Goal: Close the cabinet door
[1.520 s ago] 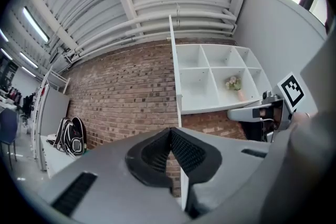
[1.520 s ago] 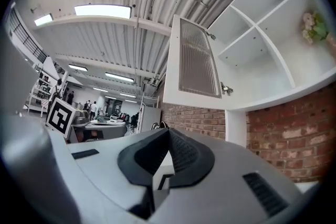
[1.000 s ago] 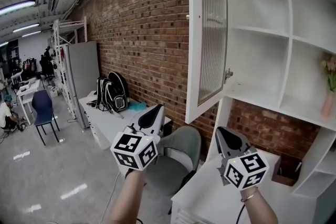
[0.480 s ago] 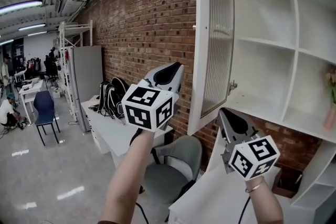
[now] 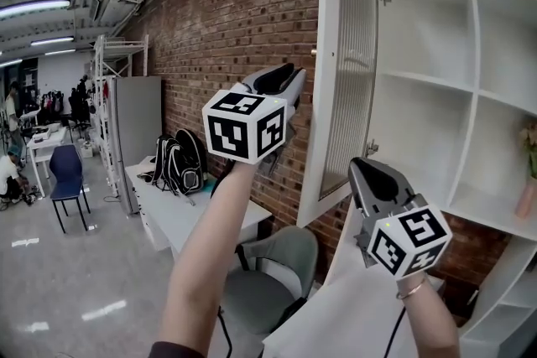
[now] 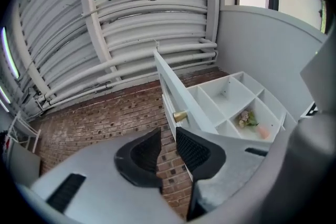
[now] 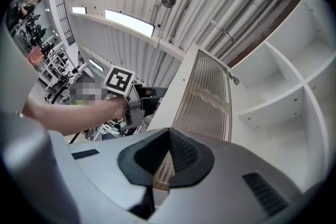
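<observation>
White cabinet door with a ribbed-glass panel stands swung open from the cabinet above the desk; left gripper sits near the brass knob, jaws just opening, slightly released, nothing between them; right gripper sits lower, clenched and empty.

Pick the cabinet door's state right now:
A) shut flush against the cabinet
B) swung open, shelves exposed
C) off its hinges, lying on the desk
B: the cabinet door stands swung out from the cabinet front, still on its hinges, which leaves the white shelves behind it exposed.
</observation>
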A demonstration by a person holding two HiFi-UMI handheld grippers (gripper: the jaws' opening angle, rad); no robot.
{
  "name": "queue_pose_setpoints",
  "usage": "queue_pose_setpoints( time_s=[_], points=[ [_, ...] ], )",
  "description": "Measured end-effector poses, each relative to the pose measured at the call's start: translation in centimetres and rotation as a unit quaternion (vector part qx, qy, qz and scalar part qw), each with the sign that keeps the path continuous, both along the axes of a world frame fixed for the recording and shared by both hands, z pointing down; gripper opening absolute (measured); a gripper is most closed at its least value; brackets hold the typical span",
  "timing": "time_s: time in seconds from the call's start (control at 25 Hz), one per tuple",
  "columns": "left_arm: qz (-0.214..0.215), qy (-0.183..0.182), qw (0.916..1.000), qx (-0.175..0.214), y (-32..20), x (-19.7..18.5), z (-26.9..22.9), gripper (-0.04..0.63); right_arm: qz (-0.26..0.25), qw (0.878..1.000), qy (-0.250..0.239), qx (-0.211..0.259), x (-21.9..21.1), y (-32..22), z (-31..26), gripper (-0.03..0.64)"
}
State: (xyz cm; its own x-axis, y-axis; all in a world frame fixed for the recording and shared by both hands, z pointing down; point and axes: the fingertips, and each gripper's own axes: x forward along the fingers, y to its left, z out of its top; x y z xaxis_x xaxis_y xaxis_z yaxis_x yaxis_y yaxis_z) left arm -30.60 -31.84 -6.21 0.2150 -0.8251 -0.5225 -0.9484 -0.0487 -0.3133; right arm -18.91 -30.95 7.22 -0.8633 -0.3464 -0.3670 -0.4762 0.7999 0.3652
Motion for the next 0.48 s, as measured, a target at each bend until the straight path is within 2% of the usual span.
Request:
queue_pose_setpoints(
  time_s=[0.08,0.28,0.36,0.48],
  points=[
    [0.001,-0.014,0.9999,0.006,0.1,0.4,-1.2,0.091,0.004,1.000,0.002,0.007,0.0,0.0,-0.4,0.000],
    [-0.055,-0.081,0.9952,-0.002,-0.2,0.9,-2.6,0.114,0.011,1.000,0.006,0.019,0.2,0.2,-1.1,0.000],
    [-0.060,-0.090,0.9941,-0.003,-0.2,1.0,-2.6,0.115,0.011,1.000,0.005,0.021,0.4,0.3,-1.2,0.000],
    [-0.040,-0.079,0.9961,-0.002,-0.4,1.0,-2.5,0.115,0.011,1.000,0.007,0.024,0.4,0.3,-1.2,0.000]
  ],
)
